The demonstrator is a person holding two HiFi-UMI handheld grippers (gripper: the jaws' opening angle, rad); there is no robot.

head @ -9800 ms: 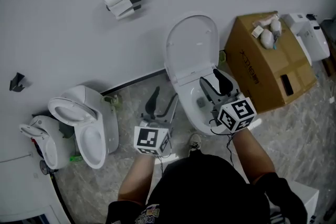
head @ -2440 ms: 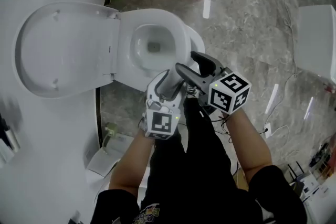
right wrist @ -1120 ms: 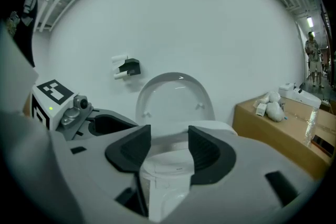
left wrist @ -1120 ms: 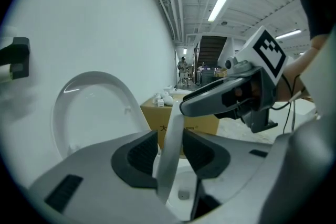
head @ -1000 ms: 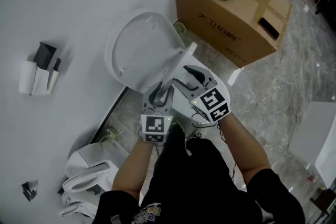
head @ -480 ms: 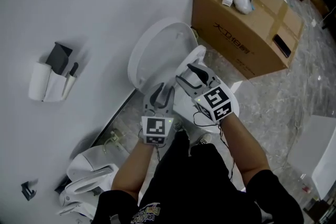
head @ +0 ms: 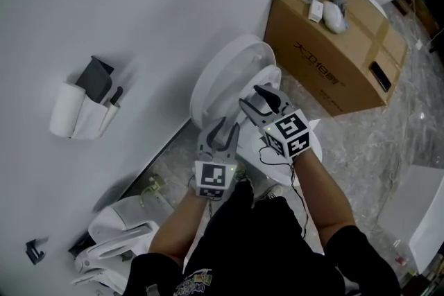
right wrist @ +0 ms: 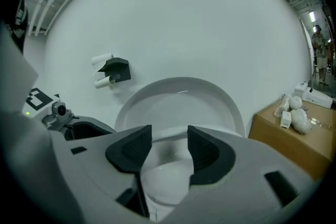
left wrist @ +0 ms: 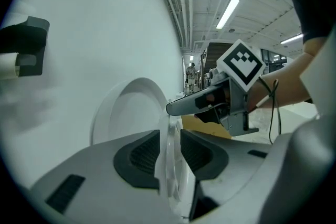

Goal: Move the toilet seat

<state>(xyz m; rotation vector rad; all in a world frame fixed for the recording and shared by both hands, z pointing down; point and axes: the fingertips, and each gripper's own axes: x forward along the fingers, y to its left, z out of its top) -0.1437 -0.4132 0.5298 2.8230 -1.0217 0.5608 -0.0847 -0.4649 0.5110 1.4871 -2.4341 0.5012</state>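
The white toilet seat [head: 272, 78] stands raised, close in front of the upright lid [head: 225, 83] that leans on the wall. My left gripper [head: 228, 123] has the seat's thin rim [left wrist: 169, 165] edge-on between its pads; its jaws have just been closing and are shut on that rim. My right gripper [head: 251, 95] stands with its jaws wide apart and its fingertips at the seat's upper face. In the right gripper view the seat's band [right wrist: 168, 136] and the lid [right wrist: 178, 97] lie beyond the right gripper [right wrist: 169, 144], and nothing is pinched. I cannot tell whether it touches the seat.
A cardboard box [head: 340, 38] with small packages on top stands right of the toilet bowl [head: 313, 142]. A holder [head: 83, 107] hangs on the white wall at left. A second toilet [head: 118, 232] sits at the lower left. A white unit [head: 424, 211] stands at the right edge.
Both grippers have moved toward the wall with the seat, which now stands steeper and closer to the lid.
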